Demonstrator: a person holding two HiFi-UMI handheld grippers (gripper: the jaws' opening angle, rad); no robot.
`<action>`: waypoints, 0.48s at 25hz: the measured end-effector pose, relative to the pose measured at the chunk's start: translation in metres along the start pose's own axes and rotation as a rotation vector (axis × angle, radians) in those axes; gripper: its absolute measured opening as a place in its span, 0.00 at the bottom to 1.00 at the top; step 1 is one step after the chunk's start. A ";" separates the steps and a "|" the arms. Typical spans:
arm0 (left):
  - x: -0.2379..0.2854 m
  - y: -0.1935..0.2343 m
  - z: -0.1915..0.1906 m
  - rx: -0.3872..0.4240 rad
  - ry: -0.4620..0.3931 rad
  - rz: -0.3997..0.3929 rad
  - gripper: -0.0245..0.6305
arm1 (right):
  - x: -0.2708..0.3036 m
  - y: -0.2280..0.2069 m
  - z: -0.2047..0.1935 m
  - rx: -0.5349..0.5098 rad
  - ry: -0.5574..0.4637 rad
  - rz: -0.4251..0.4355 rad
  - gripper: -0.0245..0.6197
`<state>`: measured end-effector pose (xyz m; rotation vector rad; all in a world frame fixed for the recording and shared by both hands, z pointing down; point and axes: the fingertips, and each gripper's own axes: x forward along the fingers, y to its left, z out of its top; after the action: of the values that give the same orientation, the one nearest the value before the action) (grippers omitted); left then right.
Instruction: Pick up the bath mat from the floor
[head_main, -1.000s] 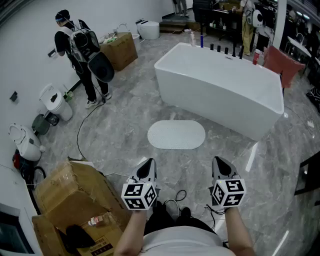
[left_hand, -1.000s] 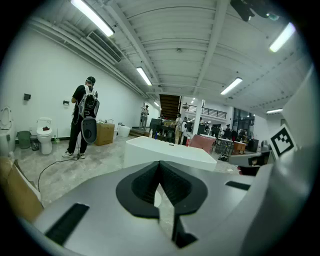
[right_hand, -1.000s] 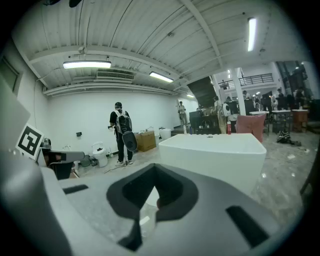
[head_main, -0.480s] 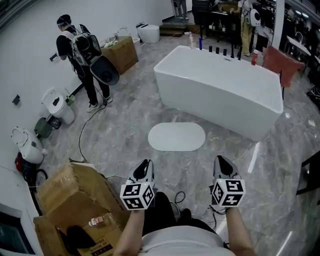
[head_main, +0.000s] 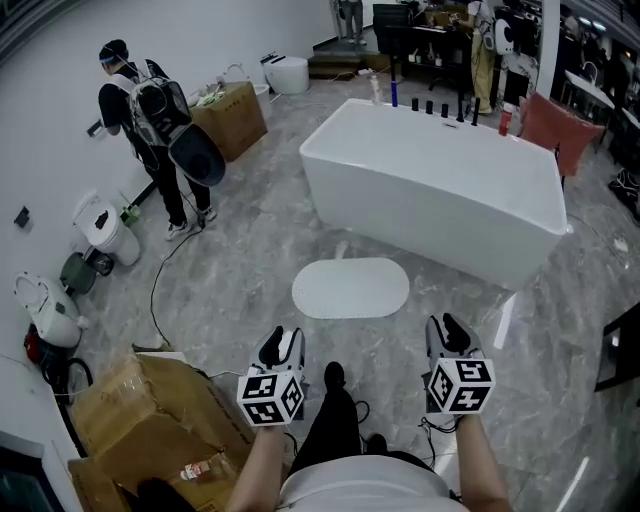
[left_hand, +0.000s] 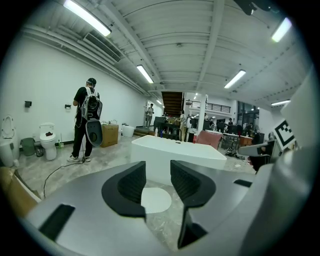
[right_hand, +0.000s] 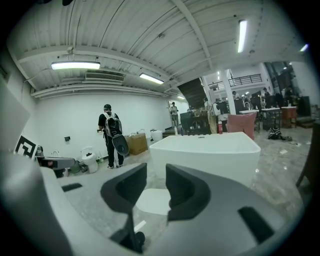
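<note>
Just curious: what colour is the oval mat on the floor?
White; the bath mat shows best in the head view.

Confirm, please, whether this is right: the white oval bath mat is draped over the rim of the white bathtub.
Not quite: the bath mat is white and oval, but it lies flat on the floor in front of the bathtub, not over its rim. The head view shows this.

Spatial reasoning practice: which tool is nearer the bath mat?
Left, slightly. Left tool is short of the bath mat, towards its left end; right tool is further off, beyond its right end. Both tools' jaws are opening, empty.
</note>
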<state>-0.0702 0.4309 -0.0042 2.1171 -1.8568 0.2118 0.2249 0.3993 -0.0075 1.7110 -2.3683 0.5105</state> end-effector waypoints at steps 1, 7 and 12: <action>0.009 0.009 0.000 -0.002 0.001 0.002 0.27 | 0.009 0.003 0.001 -0.010 0.003 -0.004 0.20; 0.084 0.061 0.011 -0.020 0.026 0.002 0.31 | 0.088 0.007 0.020 -0.044 0.022 -0.036 0.20; 0.153 0.120 0.040 -0.019 0.039 -0.002 0.31 | 0.175 0.016 0.045 -0.004 0.042 -0.069 0.20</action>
<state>-0.1694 0.2613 0.0230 2.0868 -1.8277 0.2329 0.1554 0.2319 0.0071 1.7556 -2.2717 0.5247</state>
